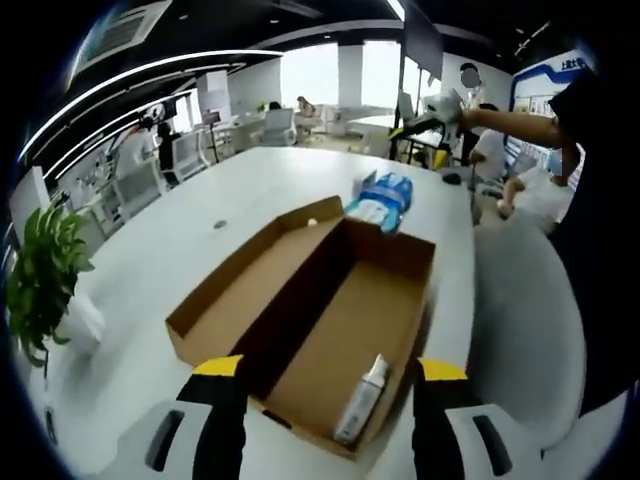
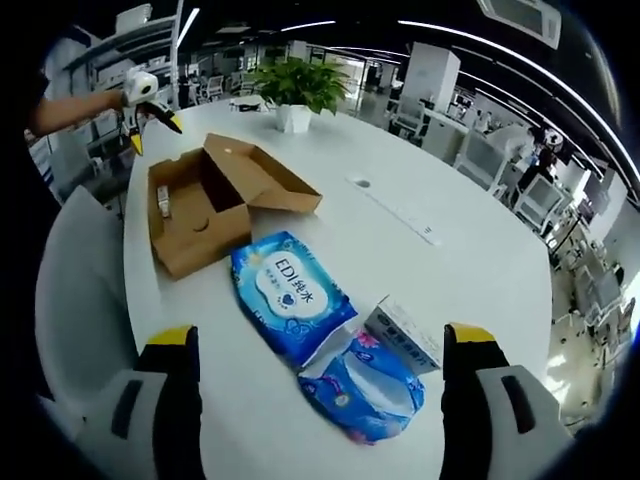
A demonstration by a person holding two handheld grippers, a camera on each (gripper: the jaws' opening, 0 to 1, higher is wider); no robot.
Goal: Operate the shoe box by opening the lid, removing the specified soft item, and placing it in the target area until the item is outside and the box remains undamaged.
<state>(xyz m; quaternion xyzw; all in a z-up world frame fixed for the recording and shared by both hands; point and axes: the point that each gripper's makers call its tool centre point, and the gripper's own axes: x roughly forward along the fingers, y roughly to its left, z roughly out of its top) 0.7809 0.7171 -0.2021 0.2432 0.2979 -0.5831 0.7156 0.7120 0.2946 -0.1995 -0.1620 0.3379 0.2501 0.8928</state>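
The shoe box [image 1: 345,330] sits open on the white table [image 1: 200,250], lid folded flat to one side, a small bottle [image 1: 362,400] lying inside. The left gripper [image 1: 330,372] hovers over it, jaws spread and empty. The right gripper [image 2: 325,345], jaws also wide apart, looks down on two blue wipes packs [image 2: 290,295] lying on the table just beside the box, next to a small carton [image 2: 405,335]

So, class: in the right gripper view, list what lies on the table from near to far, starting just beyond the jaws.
Small blue packet → large blue wipes pack → open cardboard shoe box → potted plant.
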